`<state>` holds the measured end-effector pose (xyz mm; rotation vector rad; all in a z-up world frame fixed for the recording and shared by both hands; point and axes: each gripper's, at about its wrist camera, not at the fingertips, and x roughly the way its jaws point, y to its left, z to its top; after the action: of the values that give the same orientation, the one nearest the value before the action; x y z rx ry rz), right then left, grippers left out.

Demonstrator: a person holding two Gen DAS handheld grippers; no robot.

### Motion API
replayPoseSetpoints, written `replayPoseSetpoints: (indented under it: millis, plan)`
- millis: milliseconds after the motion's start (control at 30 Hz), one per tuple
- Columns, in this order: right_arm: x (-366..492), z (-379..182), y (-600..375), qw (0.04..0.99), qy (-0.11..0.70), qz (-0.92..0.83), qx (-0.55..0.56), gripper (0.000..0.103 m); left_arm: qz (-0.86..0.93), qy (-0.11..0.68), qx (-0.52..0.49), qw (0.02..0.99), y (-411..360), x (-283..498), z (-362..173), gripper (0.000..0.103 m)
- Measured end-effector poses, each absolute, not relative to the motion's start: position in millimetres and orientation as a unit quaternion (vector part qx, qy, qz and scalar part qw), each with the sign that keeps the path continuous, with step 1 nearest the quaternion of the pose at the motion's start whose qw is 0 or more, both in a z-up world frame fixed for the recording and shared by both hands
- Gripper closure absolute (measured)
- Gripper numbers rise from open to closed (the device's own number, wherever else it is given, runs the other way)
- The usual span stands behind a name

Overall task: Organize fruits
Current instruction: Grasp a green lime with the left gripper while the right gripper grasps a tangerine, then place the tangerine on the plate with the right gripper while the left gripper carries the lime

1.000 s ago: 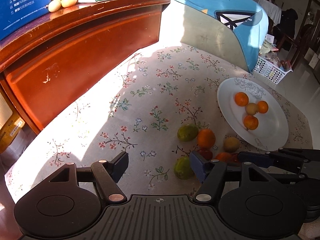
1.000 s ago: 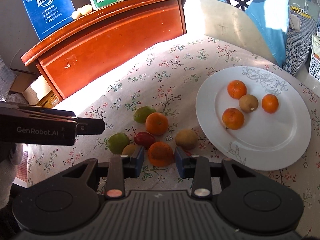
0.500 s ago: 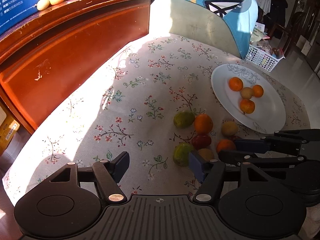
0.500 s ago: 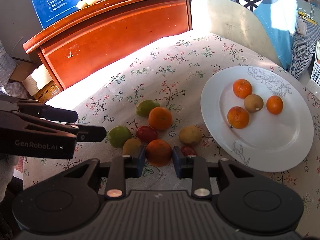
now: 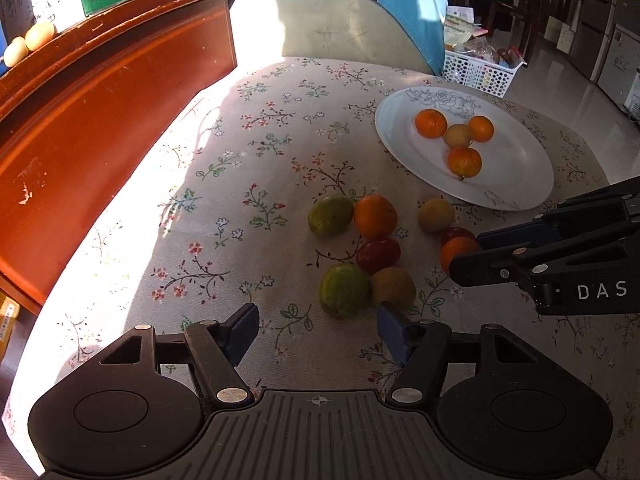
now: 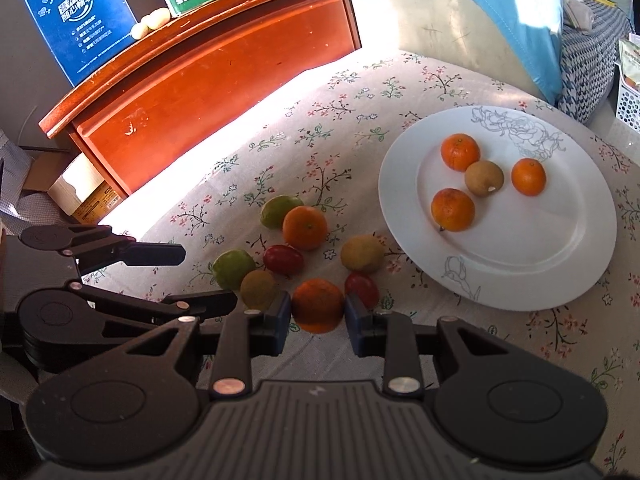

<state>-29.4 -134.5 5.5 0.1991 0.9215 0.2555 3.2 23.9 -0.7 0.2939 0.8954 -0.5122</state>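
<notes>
- The right gripper (image 6: 318,314) has its pads against both sides of an orange (image 6: 317,305) at the near edge of the loose pile on the flowered cloth (image 6: 328,120). Its jaws have just been closing, and the orange now sits clamped between them.
- The hold looks to be near the fingertips on a round, smooth fruit, so a quick lift could let it squirt forward and roll off the table edge.
- A small red fruit (image 6: 362,289) lies just beside the right finger, and a brown one (image 6: 258,289) beside the left; a sideways swing could knock either away.
- The white plate (image 6: 560,272) already carries three oranges and a brown fruit. I judge it the goal, and a drop from too high could scatter them (the rim is shallow).
- The left gripper (image 5: 318,326) hangs over the cloth with its jaws apart and empty, tilted steeply down, a green fruit (image 5: 344,290) and a brown fruit (image 5: 394,286) just ahead of its tips.
- The two tools sit close together, so lifting across could clip the left one.
- The right gripper also points steeply downward, low over the cloth.
</notes>
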Motion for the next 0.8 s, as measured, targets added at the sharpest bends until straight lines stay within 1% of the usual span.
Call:
replayPoseSetpoints:
  millis: [200, 233, 267, 333, 433, 467, 533, 800]
  plan:
    - [-29, 2, -136, 0.878, 0.451, 0.120, 0.104, 0.073, -0.259, 0.412, 0.148, 0.861, 18, 6, -6, 0.039]
    - [-29, 2, -137, 0.878, 0.452, 0.121, 0.105, 0.073, -0.259, 0.412, 0.149, 0.861, 18, 7, -7, 0.042]
    - [-29, 1, -137, 0.877, 0.453, 0.122, 0.107, 0.073, -0.263, 0.415, 0.149, 0.858, 18, 8, -8, 0.048]
    - [-28, 0, -137, 0.875, 0.456, 0.121, 0.112, 0.073, -0.268, 0.416, 0.146, 0.856, 17, 9, -10, 0.052]
    - [-28, 0, -137, 0.874, 0.457, 0.120, 0.115, 0.073, -0.273, 0.417, 0.139, 0.855, 16, 11, -13, 0.055]
    - [-28, -1, -137, 0.873, 0.458, 0.120, 0.116, 0.073, -0.274, 0.417, 0.137, 0.856, 16, 12, -13, 0.061]
    - [-28, -1, -138, 0.872, 0.460, 0.120, 0.119, 0.073, -0.274, 0.416, 0.134, 0.857, 15, 12, -13, 0.067]
    - [-27, -3, -140, 0.870, 0.462, 0.118, 0.128, 0.073, -0.264, 0.418, 0.117, 0.861, 15, 14, -12, 0.074]
